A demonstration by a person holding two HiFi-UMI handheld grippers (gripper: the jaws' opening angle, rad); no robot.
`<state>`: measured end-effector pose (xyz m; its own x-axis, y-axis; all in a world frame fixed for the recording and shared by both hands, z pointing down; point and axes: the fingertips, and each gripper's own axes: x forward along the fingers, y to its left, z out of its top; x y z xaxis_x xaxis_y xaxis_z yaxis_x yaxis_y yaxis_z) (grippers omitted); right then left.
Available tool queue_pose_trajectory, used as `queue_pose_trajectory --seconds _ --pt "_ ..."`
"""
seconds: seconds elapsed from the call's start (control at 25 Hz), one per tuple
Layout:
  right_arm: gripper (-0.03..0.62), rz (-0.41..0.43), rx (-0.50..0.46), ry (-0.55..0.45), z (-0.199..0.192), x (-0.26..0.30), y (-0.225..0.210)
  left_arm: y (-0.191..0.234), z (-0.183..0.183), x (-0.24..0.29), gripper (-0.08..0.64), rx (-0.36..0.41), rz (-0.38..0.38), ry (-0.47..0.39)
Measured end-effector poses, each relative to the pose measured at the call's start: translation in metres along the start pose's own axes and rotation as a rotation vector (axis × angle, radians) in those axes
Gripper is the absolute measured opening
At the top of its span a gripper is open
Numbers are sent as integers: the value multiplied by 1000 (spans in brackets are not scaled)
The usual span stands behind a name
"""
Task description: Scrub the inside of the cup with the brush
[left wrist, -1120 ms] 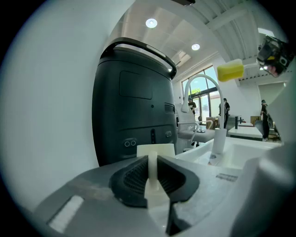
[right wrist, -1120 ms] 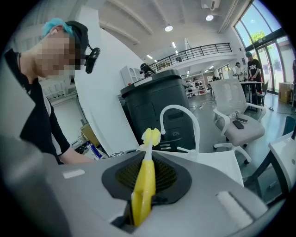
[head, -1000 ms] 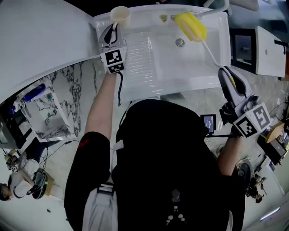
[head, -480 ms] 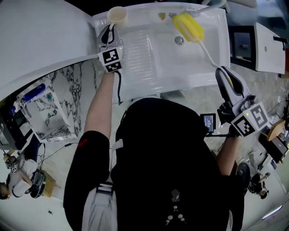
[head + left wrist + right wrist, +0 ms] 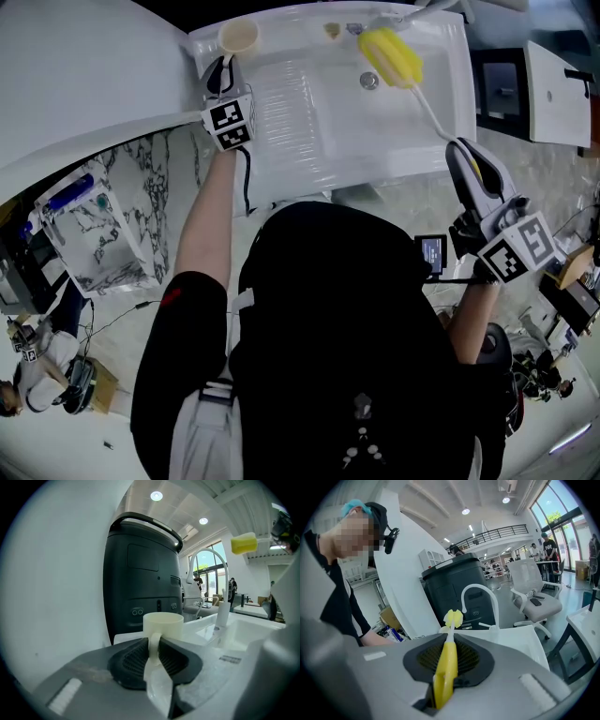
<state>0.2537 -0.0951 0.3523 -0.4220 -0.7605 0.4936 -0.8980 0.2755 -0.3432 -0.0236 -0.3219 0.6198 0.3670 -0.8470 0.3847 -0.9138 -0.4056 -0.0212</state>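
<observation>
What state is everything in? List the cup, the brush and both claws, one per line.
Cream ceramic cup: upright, mouth up, held by its handle, nothing inside it.
Yellow sponge-headed brush with white stem: held by its yellow handle, head over the white sink, outside the cup.
Left claw: shut on the cup's handle.
Right claw: shut on the brush's handle.

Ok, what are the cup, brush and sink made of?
The cup looks cream, matte and opaque: ceramic or plastic, can't tell. The brush has a soft yellow foam-like head, thin white stem and glossy yellow handle, probably plastic. The sink is glossy white with moulded ribs: plastic or enamel, perhaps.
</observation>
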Motion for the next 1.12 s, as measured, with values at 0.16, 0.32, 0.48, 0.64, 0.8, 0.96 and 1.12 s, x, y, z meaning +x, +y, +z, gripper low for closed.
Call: queue_pose_trajectory --seconds 0.16,0.32,0.48,0.64,0.8,0.96,1.12 --pt "41 -2 0 -3 -3 -4 1 2 -5 -2 57 12 5 14" --pt "41 -4 0 -7 -6 -8 5 0 -5 -3 63 25 -4 19" --pt "41 6 -3 -6 -10 -8 11 -1 -6 -7 92 19 -17 29" --pt "41 19 -4 -8 -14 -7 19 1 -6 -17 104 26 -22 32" --pt "41 39 -7 -11 -18 -8 28 4 5 -31 104 33 -7 -18" --pt "41 59 -4 -24 -21 -4 36 5 23 -53 89 4 3 -56" --pt "41 78 -4 -59 -22 5 51 -4 43 -82 2 -21 -47 -109"
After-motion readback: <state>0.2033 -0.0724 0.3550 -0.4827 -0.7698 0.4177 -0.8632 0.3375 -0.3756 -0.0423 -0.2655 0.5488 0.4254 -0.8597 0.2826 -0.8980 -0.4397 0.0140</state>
